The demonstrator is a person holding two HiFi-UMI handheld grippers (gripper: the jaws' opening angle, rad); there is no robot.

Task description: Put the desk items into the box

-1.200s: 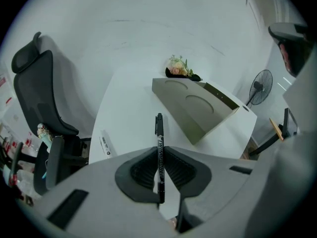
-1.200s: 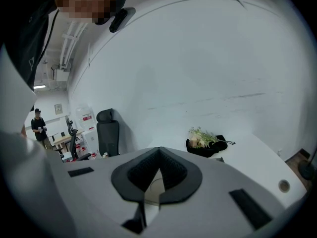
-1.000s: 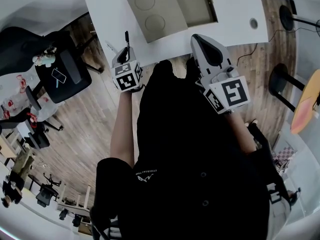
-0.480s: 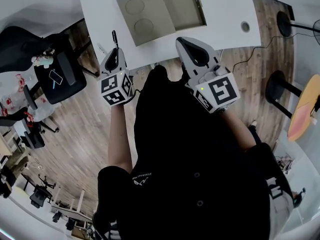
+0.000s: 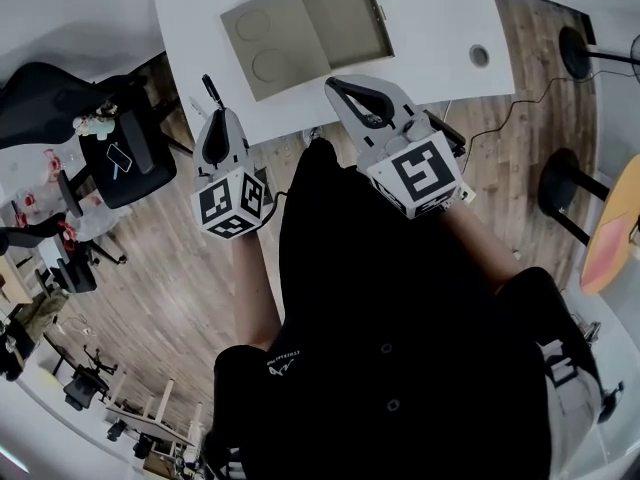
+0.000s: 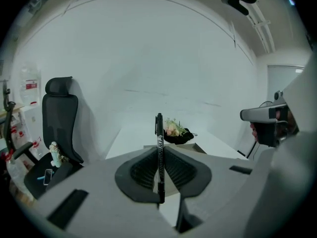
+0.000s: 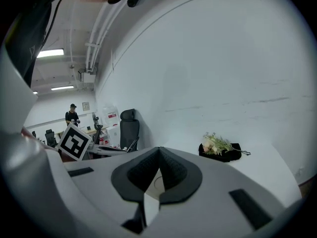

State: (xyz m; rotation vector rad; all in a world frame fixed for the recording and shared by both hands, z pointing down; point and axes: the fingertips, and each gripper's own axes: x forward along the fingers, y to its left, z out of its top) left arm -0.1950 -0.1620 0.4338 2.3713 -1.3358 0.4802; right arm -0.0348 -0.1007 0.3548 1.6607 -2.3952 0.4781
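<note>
An open tan cardboard box (image 5: 345, 18) lies on the white desk (image 5: 440, 18), its lid (image 5: 265, 43) folded out to the left. My left gripper (image 5: 211, 106) hovers off the desk's near-left edge, shut on a black pen (image 5: 209, 89) that stands upright between its jaws. In the left gripper view the pen (image 6: 159, 155) rises past the left gripper (image 6: 159, 150), with the box (image 6: 197, 148) beyond. My right gripper (image 5: 337, 85) hangs at the desk's near edge below the box, shut and holding nothing. The right gripper (image 7: 158, 155) shows only the lid through its slit.
A black holder with flowers (image 7: 221, 148) sits on the far part of the desk. A black office chair (image 5: 60, 88) stands left of the desk, over wooden floor. The desk has a cable hole (image 5: 480, 56). Stool bases (image 5: 560, 173) stand at the right.
Both grippers have drawn back from the desk toward the person's body. The left one still holds the pen. The box now sits higher in the head view.
</note>
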